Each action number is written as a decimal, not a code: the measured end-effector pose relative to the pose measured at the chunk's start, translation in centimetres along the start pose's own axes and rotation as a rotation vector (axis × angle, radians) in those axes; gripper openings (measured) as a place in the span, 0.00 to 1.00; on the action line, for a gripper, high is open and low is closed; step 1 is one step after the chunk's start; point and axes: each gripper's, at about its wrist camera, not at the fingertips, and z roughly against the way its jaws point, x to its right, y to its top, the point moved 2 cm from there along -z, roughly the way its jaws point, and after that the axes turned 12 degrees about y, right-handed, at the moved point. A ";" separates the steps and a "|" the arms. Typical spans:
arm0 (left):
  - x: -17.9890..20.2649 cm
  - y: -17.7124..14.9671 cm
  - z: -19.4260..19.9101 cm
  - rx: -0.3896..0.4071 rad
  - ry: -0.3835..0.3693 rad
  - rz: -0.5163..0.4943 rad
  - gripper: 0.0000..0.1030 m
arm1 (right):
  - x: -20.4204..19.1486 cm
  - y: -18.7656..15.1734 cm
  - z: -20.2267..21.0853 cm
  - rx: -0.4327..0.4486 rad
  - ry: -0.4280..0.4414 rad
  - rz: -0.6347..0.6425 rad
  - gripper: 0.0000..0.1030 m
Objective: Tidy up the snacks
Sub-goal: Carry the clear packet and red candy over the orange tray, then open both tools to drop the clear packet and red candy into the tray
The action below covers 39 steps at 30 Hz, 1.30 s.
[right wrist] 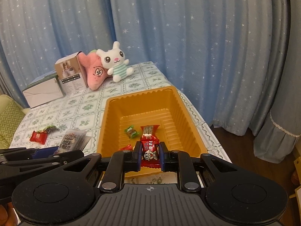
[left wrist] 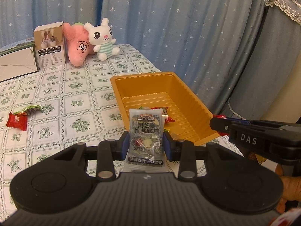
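Left tool (left wrist: 146, 143) pinches grey translucent sesame-cake packet (left wrist: 145, 131) upright; right tool (right wrist: 150, 155) pinches red foil candy (right wrist: 149, 146) above orange ribbed plastic tray (right wrist: 105, 124), prob. for dropping in w/ sweets already inside.

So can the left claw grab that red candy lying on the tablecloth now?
Probably not yet. The left claw is already shut on the grey snack packet, so it's full. The red candy itself lies uncovered, off to the side.
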 end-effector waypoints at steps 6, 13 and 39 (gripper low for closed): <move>0.5 0.9 -1.4 -0.007 -0.005 -0.002 0.33 | 1.4 0.8 -0.6 0.005 -0.008 -0.014 0.18; 1.2 1.9 -3.4 -0.021 -0.013 -0.001 0.33 | 2.9 1.8 -1.6 0.012 -0.009 -0.035 0.18; 2.7 3.6 -8.1 -0.046 -0.054 0.030 0.48 | 5.4 3.2 -4.2 0.013 -0.015 -0.072 0.18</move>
